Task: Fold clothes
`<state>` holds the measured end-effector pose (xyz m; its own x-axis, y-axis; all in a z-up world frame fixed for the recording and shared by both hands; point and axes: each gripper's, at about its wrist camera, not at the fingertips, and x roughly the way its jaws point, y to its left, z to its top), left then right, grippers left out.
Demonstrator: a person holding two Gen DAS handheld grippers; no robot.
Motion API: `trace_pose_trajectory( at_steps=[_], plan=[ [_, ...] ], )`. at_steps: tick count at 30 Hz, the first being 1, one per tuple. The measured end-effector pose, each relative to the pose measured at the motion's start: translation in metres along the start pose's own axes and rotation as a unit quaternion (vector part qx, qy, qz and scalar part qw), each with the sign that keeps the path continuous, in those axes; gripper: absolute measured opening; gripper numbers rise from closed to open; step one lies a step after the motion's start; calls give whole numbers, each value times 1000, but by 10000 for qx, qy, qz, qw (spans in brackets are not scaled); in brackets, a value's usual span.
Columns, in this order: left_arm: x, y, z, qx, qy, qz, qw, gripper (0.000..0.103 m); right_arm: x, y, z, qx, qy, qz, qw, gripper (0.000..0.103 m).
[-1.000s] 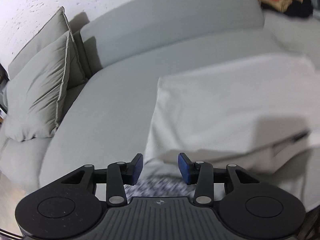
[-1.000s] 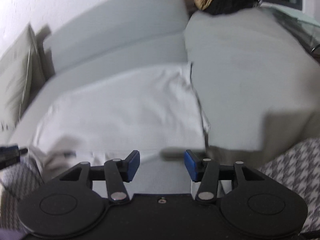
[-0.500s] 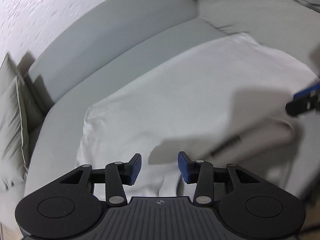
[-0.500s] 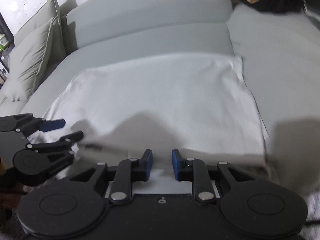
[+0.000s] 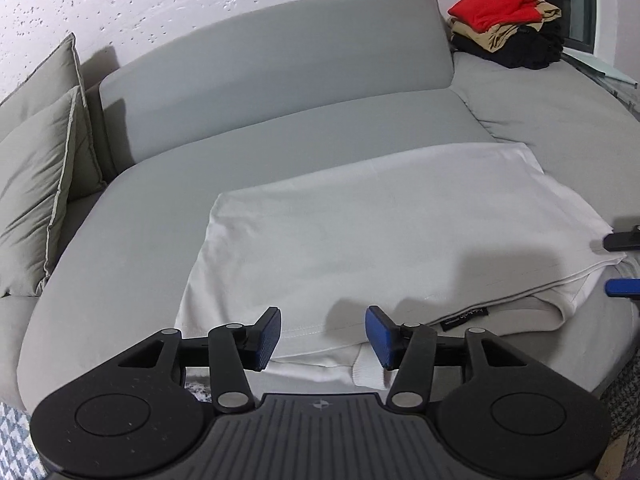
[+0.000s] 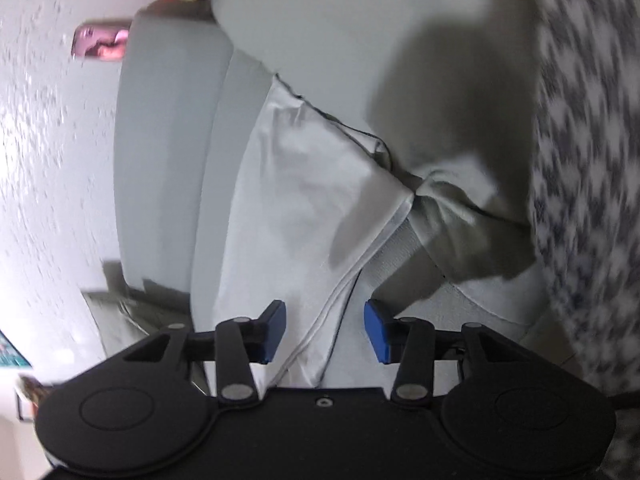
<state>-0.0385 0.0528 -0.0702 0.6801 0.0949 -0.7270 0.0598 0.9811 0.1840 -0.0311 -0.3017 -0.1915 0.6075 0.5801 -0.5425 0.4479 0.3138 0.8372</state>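
Where the white garment [image 5: 384, 232] lies folded over on the grey sofa [image 5: 248, 92] seat, we log its near hem hanging just past the front edge. Item 1: left gripper [image 5: 323, 334], jaws spread wide, holding nothing, poised just at that hem. Item 2: right gripper [image 6: 325, 330], rolled sideways, jaws equally wide and empty, with the garment's side edge running between them; whether the pads touch cloth we cannot tell, as that view is blurred. In the left view only its 2 fingertips [image 5: 622, 287] enter at the right border, the rest cut off. Item 3: 2 cushions [image 5: 36, 184] at the sofa's left end. Item 4: stacked clothes [image 5: 508, 24], red over tan over black, at the far right corner. Item 5: patterned rug [image 6: 588, 128], badly smeared.
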Motion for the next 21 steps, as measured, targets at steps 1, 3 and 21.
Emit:
trace_pose_trajectory(
  at_steps=[1, 3, 21],
  plan=[
    [0, 1, -1, -44, 12, 8, 10000, 51, 3, -2, -1, 48, -62, 102, 9999, 43],
    [0, 3, -2, -143, 41, 37, 9999, 51, 10, -5, -2, 162, -178, 208, 9995, 42],
    [66, 63, -1, -255, 919, 859, 9917, 35, 22, -5, 25, -193, -1677, -358, 9850, 11]
  ],
)
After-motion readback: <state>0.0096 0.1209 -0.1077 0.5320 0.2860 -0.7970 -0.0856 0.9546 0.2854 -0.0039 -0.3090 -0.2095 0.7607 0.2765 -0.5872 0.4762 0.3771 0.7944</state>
